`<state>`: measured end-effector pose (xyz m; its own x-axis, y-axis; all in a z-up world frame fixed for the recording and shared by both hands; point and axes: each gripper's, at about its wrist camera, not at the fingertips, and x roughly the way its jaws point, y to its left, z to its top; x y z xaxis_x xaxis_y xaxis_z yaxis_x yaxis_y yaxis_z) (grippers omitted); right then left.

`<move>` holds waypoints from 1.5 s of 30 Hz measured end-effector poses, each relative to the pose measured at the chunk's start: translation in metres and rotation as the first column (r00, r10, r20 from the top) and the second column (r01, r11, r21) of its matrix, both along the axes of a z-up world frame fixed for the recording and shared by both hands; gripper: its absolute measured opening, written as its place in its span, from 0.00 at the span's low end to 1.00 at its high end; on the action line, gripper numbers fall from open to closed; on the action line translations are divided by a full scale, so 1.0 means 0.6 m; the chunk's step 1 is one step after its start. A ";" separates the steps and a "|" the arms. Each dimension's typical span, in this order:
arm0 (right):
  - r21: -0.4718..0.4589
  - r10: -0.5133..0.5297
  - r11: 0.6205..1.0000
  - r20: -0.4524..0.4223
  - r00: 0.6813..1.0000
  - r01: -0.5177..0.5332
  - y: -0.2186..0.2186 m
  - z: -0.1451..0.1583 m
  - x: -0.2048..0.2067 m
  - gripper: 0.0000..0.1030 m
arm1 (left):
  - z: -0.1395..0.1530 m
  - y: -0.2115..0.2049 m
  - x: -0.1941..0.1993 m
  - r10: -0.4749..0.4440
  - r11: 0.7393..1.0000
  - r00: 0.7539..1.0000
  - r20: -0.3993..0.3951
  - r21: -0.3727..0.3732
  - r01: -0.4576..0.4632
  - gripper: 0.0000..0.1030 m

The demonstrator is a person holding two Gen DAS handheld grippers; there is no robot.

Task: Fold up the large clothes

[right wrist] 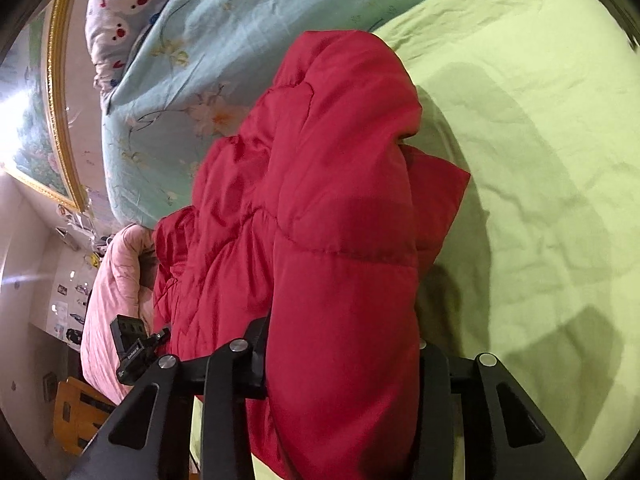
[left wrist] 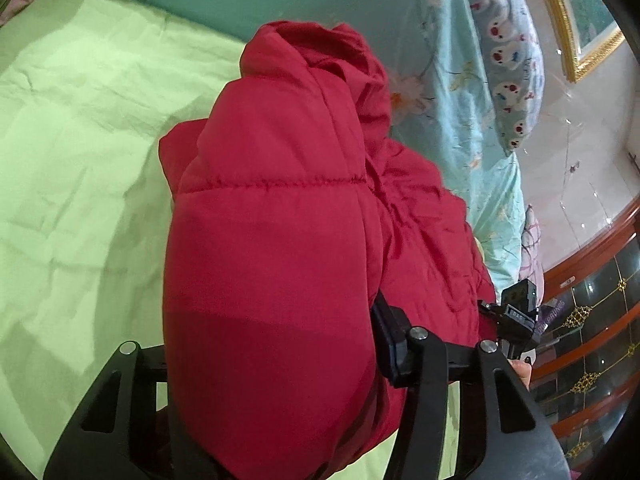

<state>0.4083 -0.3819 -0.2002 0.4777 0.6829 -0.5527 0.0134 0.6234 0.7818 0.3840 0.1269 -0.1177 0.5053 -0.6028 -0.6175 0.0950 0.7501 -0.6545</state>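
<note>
A red padded jacket (left wrist: 280, 208) lies bunched on the light green bedsheet (left wrist: 80, 140). My left gripper (left wrist: 276, 364) is shut on a thick fold of the jacket; the fabric bulges between the jaws and hides the fingertips. My right gripper (right wrist: 344, 364) is shut on another thick fold of the same jacket (right wrist: 328, 184), fingertips also hidden. The right gripper's body (left wrist: 516, 316) shows at the jacket's right edge in the left wrist view. The left gripper's body (right wrist: 136, 344) shows at lower left in the right wrist view.
A turquoise floral quilt (left wrist: 460, 80) and a bear-print pillow (left wrist: 516, 60) lie behind the jacket. A pink blanket (right wrist: 116, 300) lies at the bed edge. A dark wooden cabinet (left wrist: 592, 332) and a gold-framed picture (left wrist: 580, 20) stand beyond the bed.
</note>
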 end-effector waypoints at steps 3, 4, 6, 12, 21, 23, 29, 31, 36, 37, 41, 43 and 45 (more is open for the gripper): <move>-0.003 0.023 1.000 0.004 1.000 -0.023 0.006 0.016 -0.026 0.35 | 0.020 0.001 -0.034 -0.003 1.000 1.000 0.017 0.004 0.003 0.50; -0.003 0.029 1.000 0.008 1.000 -0.029 0.008 0.022 -0.035 0.35 | 0.028 0.001 -0.048 -0.004 1.000 1.000 0.026 0.007 0.004 0.50; -0.004 0.046 0.999 0.025 0.999 -0.046 0.016 0.039 -0.060 0.35 | 0.039 0.000 -0.078 -0.007 1.000 0.999 0.039 0.012 0.006 0.50; 0.005 0.068 0.998 0.050 0.996 -0.069 0.031 0.071 -0.158 0.34 | 0.056 0.012 -0.189 -0.008 1.000 0.999 0.039 0.008 0.008 0.50; 0.031 0.070 0.997 0.044 0.997 -0.072 0.060 0.072 -0.298 0.34 | 0.070 0.024 -0.333 -0.009 1.000 0.999 0.047 0.019 0.008 0.50; 0.035 0.067 0.997 0.043 0.997 -0.069 0.063 0.071 -0.319 0.34 | 0.071 0.023 -0.349 -0.016 1.000 0.998 0.054 0.022 0.014 0.50; 0.036 0.052 0.998 0.026 0.998 -0.053 0.064 0.055 -0.327 0.35 | 0.035 0.027 -0.351 -0.001 1.000 1.000 0.024 0.012 0.000 0.50; 0.039 0.046 0.998 0.018 0.999 -0.047 0.065 0.049 -0.325 0.35 | 0.016 0.038 -0.353 0.015 1.000 1.000 -0.002 0.007 -0.015 0.50; -0.008 0.037 0.999 -0.001 0.999 -0.037 0.064 0.028 -0.324 0.40 | -0.028 0.056 -0.356 0.052 0.999 0.996 -0.072 -0.001 -0.052 0.54; -0.013 0.030 0.999 -0.007 1.000 -0.030 0.063 0.020 -0.325 0.41 | -0.034 0.058 -0.356 0.057 0.998 0.995 -0.082 0.003 -0.056 0.55; 0.001 0.001 1.000 -0.021 1.000 -0.001 0.055 -0.005 -0.330 0.49 | -0.042 0.051 -0.352 0.076 0.996 0.993 -0.094 0.052 -0.071 0.64; 0.003 -0.008 1.000 -0.021 1.000 0.008 0.053 -0.011 -0.332 0.52 | -0.042 0.044 -0.348 0.086 0.993 0.992 -0.094 0.092 -0.077 0.70; -0.004 -0.017 1.000 -0.022 1.000 0.017 0.052 -0.012 -0.334 0.56 | -0.041 0.039 -0.346 0.102 0.988 0.990 -0.097 0.130 -0.089 0.75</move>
<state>0.2076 -0.3504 -0.2076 0.4773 0.6723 -0.5658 0.0410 0.6262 0.7786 0.1763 0.1504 -0.1424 0.4864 -0.4700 -0.7365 -0.0438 0.8288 -0.5578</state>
